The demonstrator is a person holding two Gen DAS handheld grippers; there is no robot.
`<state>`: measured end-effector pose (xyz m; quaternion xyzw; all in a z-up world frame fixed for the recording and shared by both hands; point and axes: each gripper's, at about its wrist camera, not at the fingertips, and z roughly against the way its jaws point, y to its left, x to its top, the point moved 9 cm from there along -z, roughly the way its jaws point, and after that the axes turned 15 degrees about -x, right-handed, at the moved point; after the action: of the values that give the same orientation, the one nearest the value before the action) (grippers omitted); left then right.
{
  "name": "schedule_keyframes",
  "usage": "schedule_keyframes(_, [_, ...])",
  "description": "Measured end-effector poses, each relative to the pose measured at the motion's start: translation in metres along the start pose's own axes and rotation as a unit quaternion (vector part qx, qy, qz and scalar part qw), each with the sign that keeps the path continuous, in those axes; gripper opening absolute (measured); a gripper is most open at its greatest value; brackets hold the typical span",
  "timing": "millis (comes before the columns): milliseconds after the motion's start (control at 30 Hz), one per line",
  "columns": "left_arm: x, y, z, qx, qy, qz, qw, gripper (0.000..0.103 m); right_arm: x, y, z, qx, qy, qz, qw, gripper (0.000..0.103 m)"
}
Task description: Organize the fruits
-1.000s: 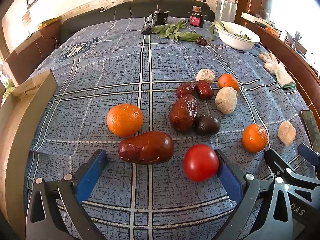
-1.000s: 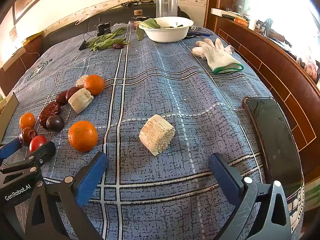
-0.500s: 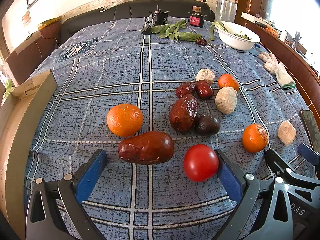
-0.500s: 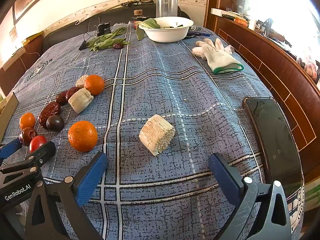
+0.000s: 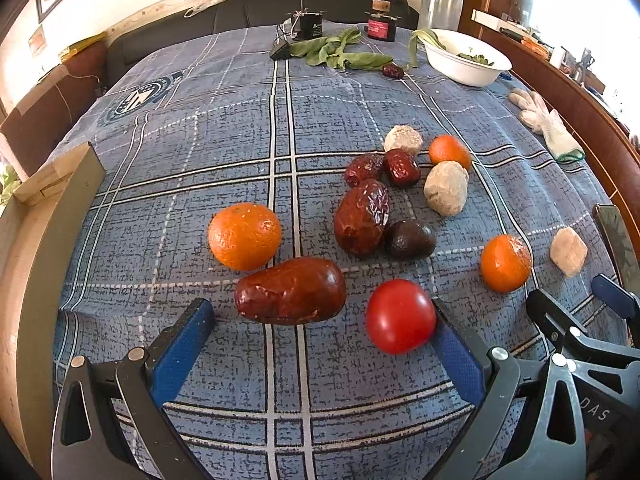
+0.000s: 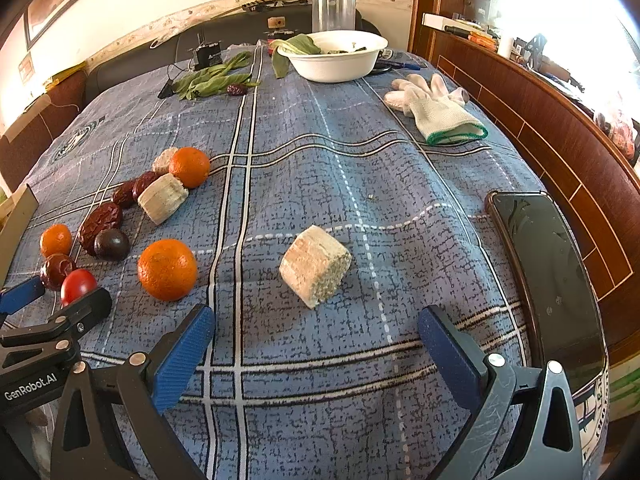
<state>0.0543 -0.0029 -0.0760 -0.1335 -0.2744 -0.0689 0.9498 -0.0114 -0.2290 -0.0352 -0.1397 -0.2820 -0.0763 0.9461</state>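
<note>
Fruit lies scattered over a blue plaid cloth [image 5: 200, 152] that covers the table. In the left wrist view the left gripper [image 5: 320, 328] sits at the bottom of the frame with its blue fingers [image 5: 180, 348] spread wide and holding nothing; a large glossy red date [image 5: 290, 291] lies between the fingertips, and a red tomato [image 5: 400, 316] rests right against the inner face of the right-hand finger. Just above the date, left of centre, sits an orange [image 5: 244, 236]. Right of centre a wrinkled date [image 5: 362, 218] touches a dark plum-like fruit [image 5: 410, 239], with two smaller dates [image 5: 382, 168] and two pale rough lumps [image 5: 446, 188] above them beside a small orange [image 5: 450, 151]. Another orange [image 5: 506, 258] lies at the right, near a pale cut block [image 5: 568, 251]. A cardboard box [image 5: 36, 240] fills the left edge. In the right wrist view the right gripper [image 6: 316, 336] also has its fingers wide apart and empty, low in the frame; the pale cut block [image 6: 316, 266] lies on the cloth just above the gap between them, not touching either. A black phone [image 6: 548, 280] lies at the right edge, a white glove [image 6: 436, 110] at the upper right, and a white bowl [image 6: 334, 64] with greens at the top centre.
</note>
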Motion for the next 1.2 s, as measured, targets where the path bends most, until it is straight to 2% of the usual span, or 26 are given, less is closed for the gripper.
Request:
schedule_keyframes(100, [-0.003, -0.001, 0.002, -0.01, 0.004, -0.008, 0.9999, 0.102, -0.001, -0.001, 0.002, 0.0, 0.01, 0.002, 1.0, 0.103])
schedule_keyframes(233, [-0.008, 0.001, 0.022, -0.027, -0.018, 0.003, 0.9995, 0.095, -0.002, -0.001, 0.001, -0.001, 0.01, 0.002, 1.0, 0.103])
schedule_keyframes(367, [-0.005, 0.006, 0.068, -0.004, -0.088, -0.005, 0.9961, 0.096, -0.001, 0.005, 0.008, 0.007, 0.006, -0.004, 1.0, 0.102])
schedule_keyframes(467, [-0.002, 0.013, 0.113, 0.022, -0.148, -0.007, 0.9887, 0.096, -0.006, 0.008, 0.024, 0.019, -0.011, -0.018, 1.0, 0.102])
schedule_keyframes(600, [-0.003, 0.025, 0.16, 0.055, -0.207, 0.001, 0.9767, 0.097, -0.01, 0.01, 0.055, 0.023, -0.05, -0.044, 0.998, 0.102])
schedule_keyframes(700, [-0.006, 0.034, 0.186, 0.072, -0.225, 0.014, 0.9717, 0.1, -0.013, 0.009, 0.082, 0.025, -0.085, -0.067, 0.994, 0.103])
schedule_keyframes(800, [-0.007, 0.04, 0.197, 0.051, -0.226, 0.023, 0.9725, 0.1, -0.016, 0.014, 0.108, 0.023, -0.121, -0.073, 0.99, 0.103])
schedule_keyframes(933, [-0.013, 0.04, 0.214, 0.046, -0.24, 0.023, 0.9695, 0.1, -0.016, 0.018, 0.143, 0.004, -0.175, -0.063, 0.983, 0.103])
schedule_keyframes(1067, [-0.021, 0.035, 0.24, 0.039, -0.277, 0.01, 0.9599, 0.101, -0.017, 0.02, 0.165, 0.006, -0.202, -0.062, 0.977, 0.103])
schedule_keyframes(1200, [-0.024, 0.033, 0.262, 0.037, -0.302, 0.005, 0.9526, 0.103, -0.021, 0.027, 0.177, 0.017, -0.211, -0.055, 0.976, 0.103])
